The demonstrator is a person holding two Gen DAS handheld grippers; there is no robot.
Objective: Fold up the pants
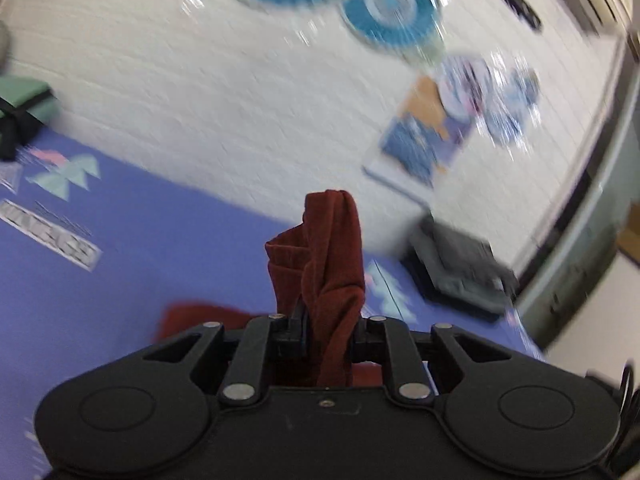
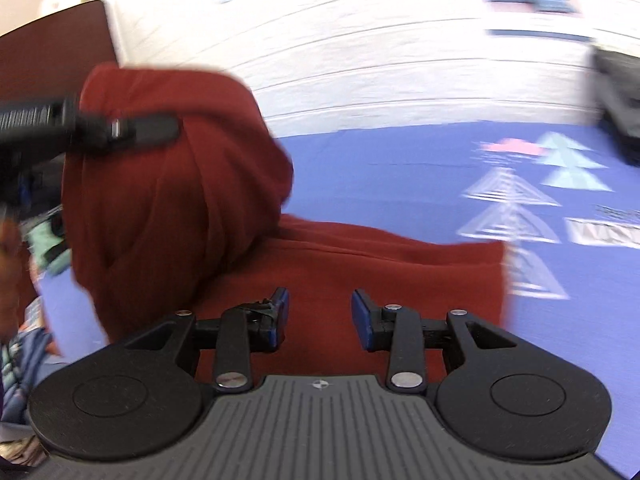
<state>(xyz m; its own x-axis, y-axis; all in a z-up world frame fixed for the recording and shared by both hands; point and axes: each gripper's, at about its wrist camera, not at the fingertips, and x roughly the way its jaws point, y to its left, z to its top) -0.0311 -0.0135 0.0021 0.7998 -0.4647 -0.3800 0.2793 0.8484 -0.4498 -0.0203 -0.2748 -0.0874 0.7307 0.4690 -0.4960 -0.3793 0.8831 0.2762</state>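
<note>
The pants [image 2: 320, 264] are dark red and lie partly on a purple mat [image 2: 380, 176]. My left gripper [image 1: 326, 332] is shut on a bunched fold of the pants [image 1: 328, 256] and holds it raised above the mat. In the right wrist view that lifted part hangs at the left, with the left gripper [image 2: 120, 128] gripping it from the left edge. My right gripper [image 2: 320, 312] is open and empty, its blue-padded fingers [image 2: 362, 312] just above the flat part of the pants.
A white brick wall [image 1: 240, 80] with blue paper decorations [image 1: 384, 4] stands behind the mat. A dark folded bag [image 1: 456, 268] sits on the mat at the wall. A green and black item [image 1: 24, 108] lies at the far left.
</note>
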